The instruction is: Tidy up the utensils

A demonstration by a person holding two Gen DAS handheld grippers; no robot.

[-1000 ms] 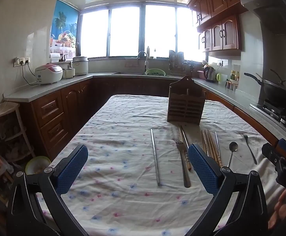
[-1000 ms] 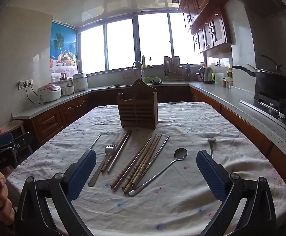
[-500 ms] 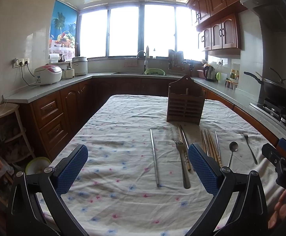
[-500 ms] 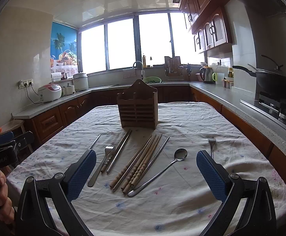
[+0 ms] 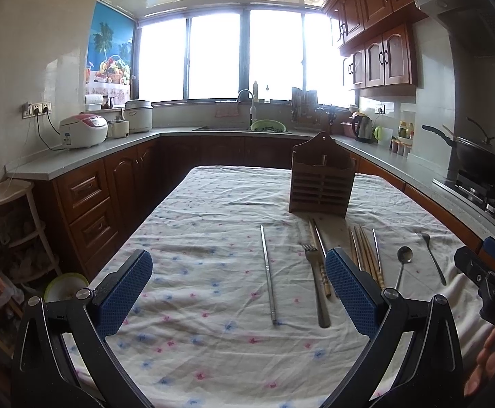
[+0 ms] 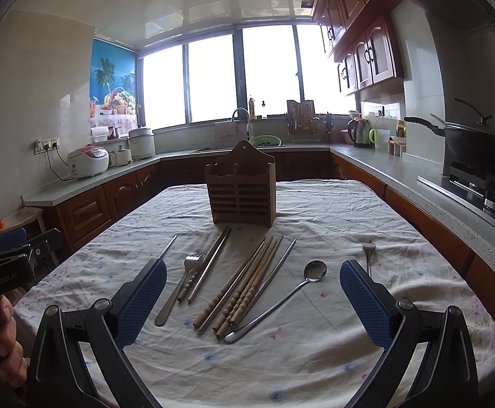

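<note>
— How do the two tongs stand?

— The left gripper [image 5: 239,292], black with blue dimpled pads, is spread wide and holds nothing; it hangs above the flowered white tablecloth [image 5: 193,350]. The right gripper [image 6: 252,297] is just as wide apart, empty, touching nothing.

— Where are the utensils?

— All flat on the cloth, in front of the slatted brown wooden utensil holder [image 6: 240,187], which stands upright. From the left: a lone steel chopstick [image 6: 168,246], a steel fork [image 6: 179,287] just beside a steel and wooden chopstick pair [image 6: 206,265], a bundle of brown wooden chopsticks [image 6: 244,285] with one more steel chopstick along its right side, a steel spoon [image 6: 281,299], and a small steel fork [image 6: 368,255] apart on the right.

— Anything in the holder?

— I cannot tell.
</note>
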